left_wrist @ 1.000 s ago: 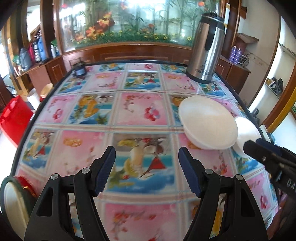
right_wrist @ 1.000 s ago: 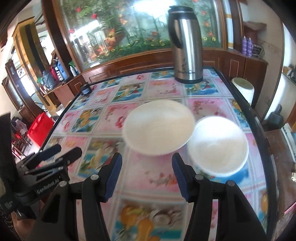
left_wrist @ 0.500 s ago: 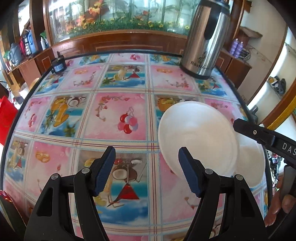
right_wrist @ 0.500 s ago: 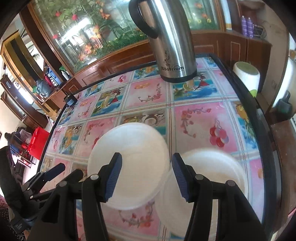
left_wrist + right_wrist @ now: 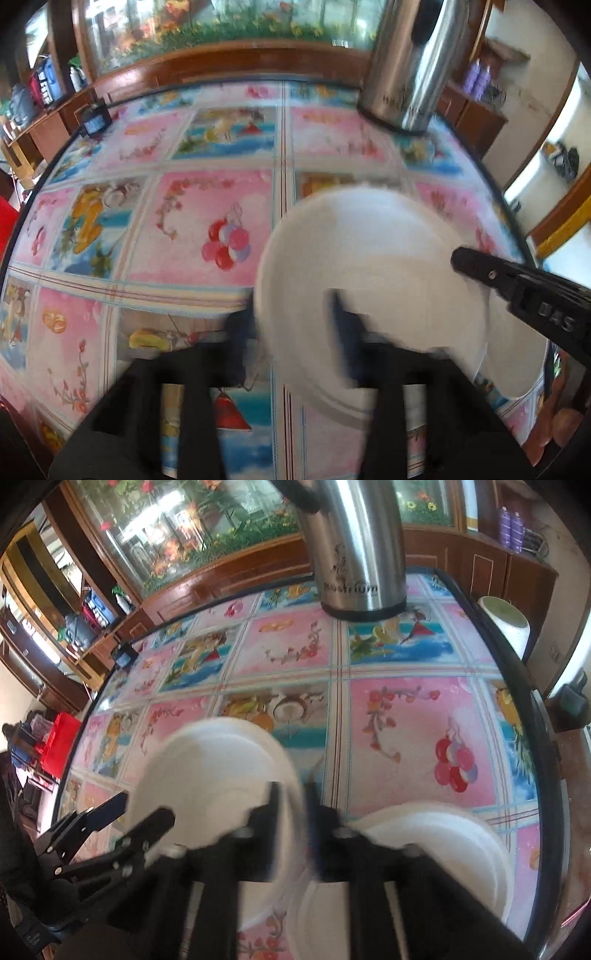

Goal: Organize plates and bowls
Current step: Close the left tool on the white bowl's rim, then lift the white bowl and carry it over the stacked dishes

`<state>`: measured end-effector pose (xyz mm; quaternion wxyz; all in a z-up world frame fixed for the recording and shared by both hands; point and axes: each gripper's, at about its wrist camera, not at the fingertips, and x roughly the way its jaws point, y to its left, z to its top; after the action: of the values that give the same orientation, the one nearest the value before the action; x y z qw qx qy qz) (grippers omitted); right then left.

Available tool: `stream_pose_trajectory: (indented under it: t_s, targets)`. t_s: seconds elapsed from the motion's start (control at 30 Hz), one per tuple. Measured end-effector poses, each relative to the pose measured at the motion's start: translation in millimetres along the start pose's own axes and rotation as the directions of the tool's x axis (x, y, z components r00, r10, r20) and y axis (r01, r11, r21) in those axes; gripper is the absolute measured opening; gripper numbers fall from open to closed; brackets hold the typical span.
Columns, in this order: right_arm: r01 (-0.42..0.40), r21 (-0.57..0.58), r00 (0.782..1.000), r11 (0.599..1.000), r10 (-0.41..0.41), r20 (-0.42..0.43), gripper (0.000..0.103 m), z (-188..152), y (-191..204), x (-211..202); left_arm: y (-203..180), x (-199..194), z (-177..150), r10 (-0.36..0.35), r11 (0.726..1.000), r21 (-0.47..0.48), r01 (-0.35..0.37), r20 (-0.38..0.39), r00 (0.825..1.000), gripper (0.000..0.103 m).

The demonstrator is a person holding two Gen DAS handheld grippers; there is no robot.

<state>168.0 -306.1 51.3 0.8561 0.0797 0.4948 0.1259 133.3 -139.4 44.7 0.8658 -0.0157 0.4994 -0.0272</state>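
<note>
A white bowl sits on the patterned table; it also shows in the right wrist view. My left gripper straddles its near left rim, one finger inside the bowl and one outside; the frame is blurred. My right gripper is nearly shut across the bowl's right rim. A second white dish lies to the right, also seen past the bowl in the left wrist view.
A tall steel thermos stands at the back of the table; it also shows in the left wrist view. A small dark box sits at the far left edge. The table's right edge is close to the second dish.
Both grippers moved forward onto the white bowl and narrowed around its rim from opposite sides. The bowl now sits closer in both views.
</note>
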Motion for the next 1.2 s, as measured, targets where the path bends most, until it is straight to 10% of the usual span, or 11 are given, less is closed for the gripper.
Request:
stream_pose_trajectory:
  t_s: [0.6, 1.2]
  targets:
    - [-0.056, -0.003, 0.998, 0.998, 0.056, 0.029, 0.005, -46, 31, -25, 52, -40, -42, -0.104, 0.992, -0.076, 0.101, -0.039, 0.994, 0.012]
    - [-0.112, -0.098, 0.991, 0.989, 0.118, 0.062, 0.005, -97, 122, -60, 128, -119, -115, -0.027, 0.991, -0.130, 0.034, 0.056, 0.998, 0.012]
